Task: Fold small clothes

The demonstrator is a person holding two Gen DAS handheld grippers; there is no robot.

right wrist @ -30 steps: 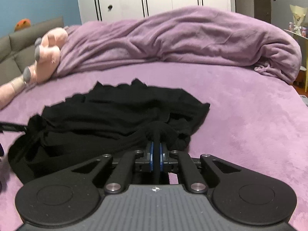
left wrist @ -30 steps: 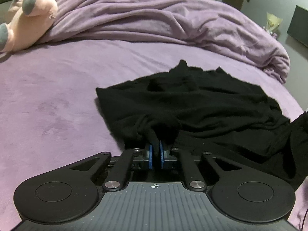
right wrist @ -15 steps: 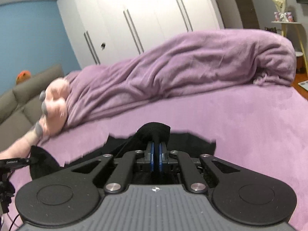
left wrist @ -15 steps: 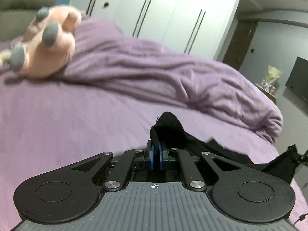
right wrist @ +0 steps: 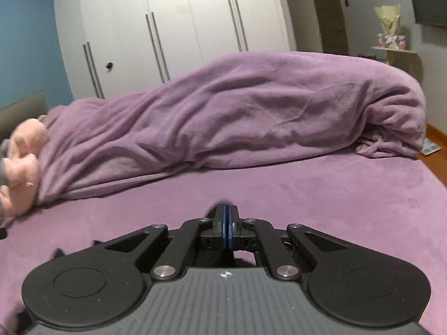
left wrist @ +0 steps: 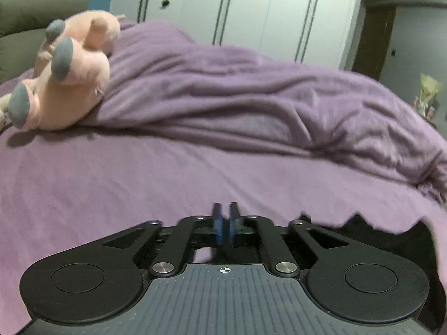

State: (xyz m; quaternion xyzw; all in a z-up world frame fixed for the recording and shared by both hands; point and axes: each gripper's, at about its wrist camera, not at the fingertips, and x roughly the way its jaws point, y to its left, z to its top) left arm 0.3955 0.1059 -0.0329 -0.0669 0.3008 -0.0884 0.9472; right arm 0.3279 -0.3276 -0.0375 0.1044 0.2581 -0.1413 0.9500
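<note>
A black garment (left wrist: pixel 396 240) hangs below and to the right of my left gripper (left wrist: pixel 225 217), mostly hidden behind the gripper body. The left jaws stand nearly together and black cloth runs down from under them. My right gripper (right wrist: pixel 226 217) has its blue pads pressed together, with black cloth (right wrist: pixel 212 259) showing beneath them and a scrap (right wrist: pixel 57 252) at lower left. Both grippers are raised above the purple bed (right wrist: pixel 335 195).
A heaped purple blanket (left wrist: pixel 251 106) lies across the far side of the bed. A pink plush toy (left wrist: pixel 69 78) rests at the far left. White wardrobes (right wrist: pixel 181 28) stand behind. A shelf with a bouquet (right wrist: pixel 388 28) is at the right.
Both grippers have lifted the black garment off the bed. The views tilted up toward the wardrobes, and the cloth dropped out of sight below the fingers.
</note>
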